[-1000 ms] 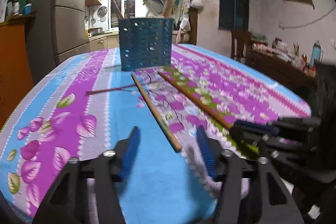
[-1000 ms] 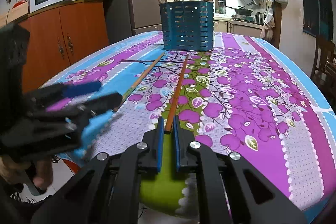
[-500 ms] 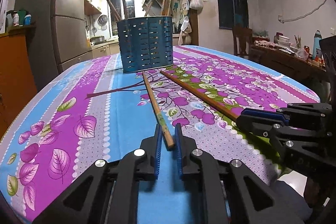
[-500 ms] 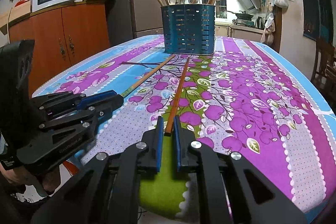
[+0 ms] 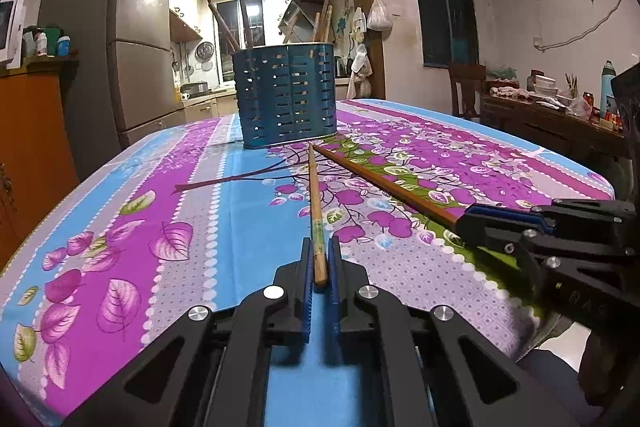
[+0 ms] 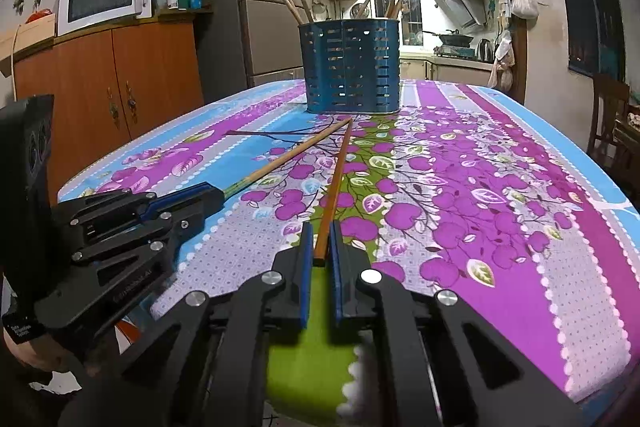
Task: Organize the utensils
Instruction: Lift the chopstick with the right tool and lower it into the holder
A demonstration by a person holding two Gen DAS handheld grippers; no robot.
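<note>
the left gripper [image 5: 320, 259] has its fingers clamped on the near end of a pale chopstick [image 5: 313, 195]; the right gripper [image 6: 320, 245] pinches a reddish chopstick [image 6: 338, 179] likewise. both sticks lie on the flowered worktop [image 6: 520, 227], tips nearly meeting before the blue holder [image 6: 352, 67] with more sticks.

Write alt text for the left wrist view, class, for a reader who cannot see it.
The left gripper is closed on the near end of a light chopstick lying on a floral tablecloth. A blue slotted holder stands beyond; the right gripper grips a darker chopstick alongside.
</note>
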